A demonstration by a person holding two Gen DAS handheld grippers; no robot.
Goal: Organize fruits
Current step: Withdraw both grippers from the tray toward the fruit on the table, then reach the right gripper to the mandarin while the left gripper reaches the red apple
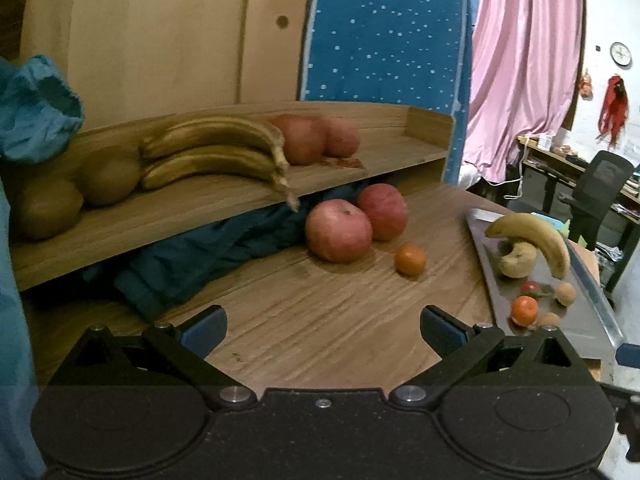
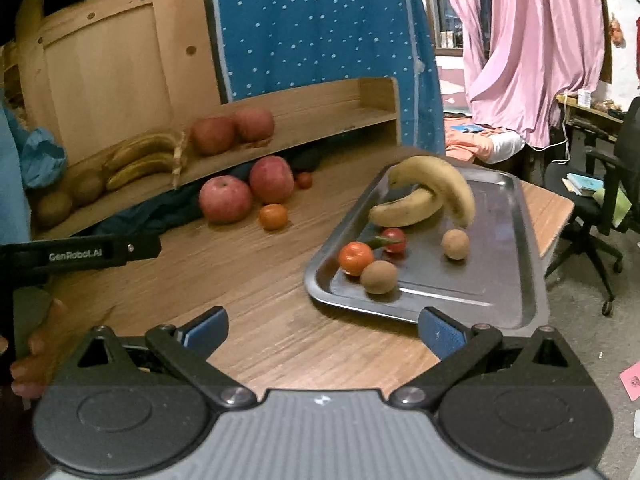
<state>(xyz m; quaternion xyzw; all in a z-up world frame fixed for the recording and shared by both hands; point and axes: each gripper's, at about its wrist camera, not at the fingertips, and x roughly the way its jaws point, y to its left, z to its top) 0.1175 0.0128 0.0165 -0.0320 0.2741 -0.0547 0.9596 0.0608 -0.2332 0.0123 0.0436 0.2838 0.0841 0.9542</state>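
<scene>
A shelf point(image 2: 328, 120) runs across the upper left of the right wrist view, bearing kiwis point(image 2: 86, 188), then bananas point(image 2: 144, 158), then two apples point(image 2: 234, 128) to their right. Below it on the bench point(image 2: 240, 280) two more apples point(image 2: 248, 194) touch, a tangerine point(image 2: 273, 216) before them. At the right, a tray point(image 2: 500, 280) holds crossed bananas point(image 2: 432, 192) behind smaller fruits point(image 2: 378, 264).
</scene>
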